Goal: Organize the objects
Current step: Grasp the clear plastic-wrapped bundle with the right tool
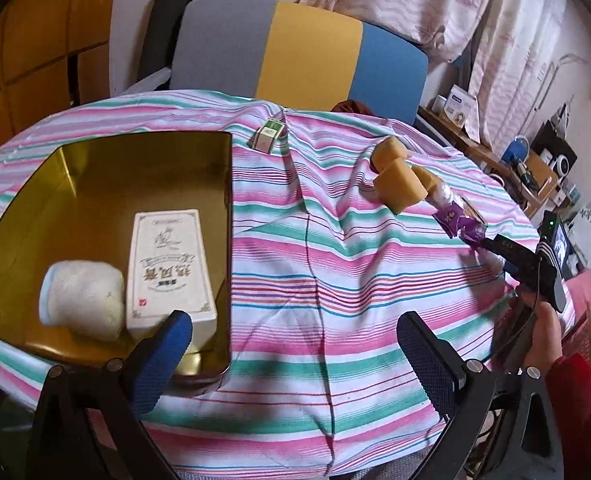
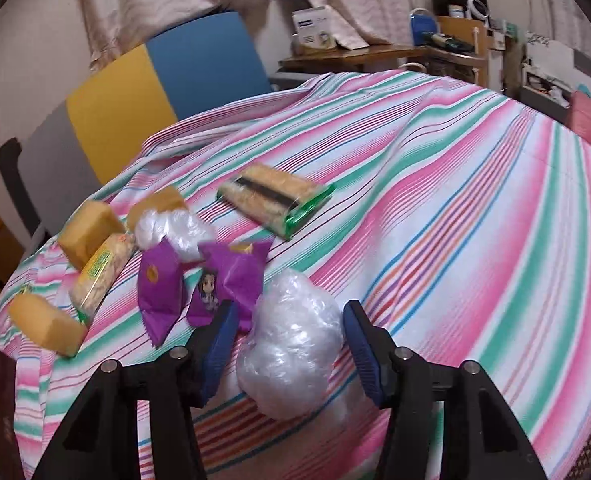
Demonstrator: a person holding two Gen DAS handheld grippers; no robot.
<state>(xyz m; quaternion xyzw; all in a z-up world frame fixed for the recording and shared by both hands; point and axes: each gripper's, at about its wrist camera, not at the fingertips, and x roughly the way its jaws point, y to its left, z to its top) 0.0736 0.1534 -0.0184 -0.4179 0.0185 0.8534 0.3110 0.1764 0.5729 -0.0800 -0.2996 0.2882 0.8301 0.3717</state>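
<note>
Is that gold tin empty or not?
Not empty: the gold tin holds a white box and a rolled towel.

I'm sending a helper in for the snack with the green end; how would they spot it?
On the striped tablecloth, look beyond the purple packets and the clear plastic bundle. The flat clear-wrapped snack bar lies alone there; unlike the yellow blocks, it has a dark stripe along it and a green end.

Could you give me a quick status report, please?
Left gripper open, empty. Right gripper open around plastic bag. Tin unobstructed.
</note>
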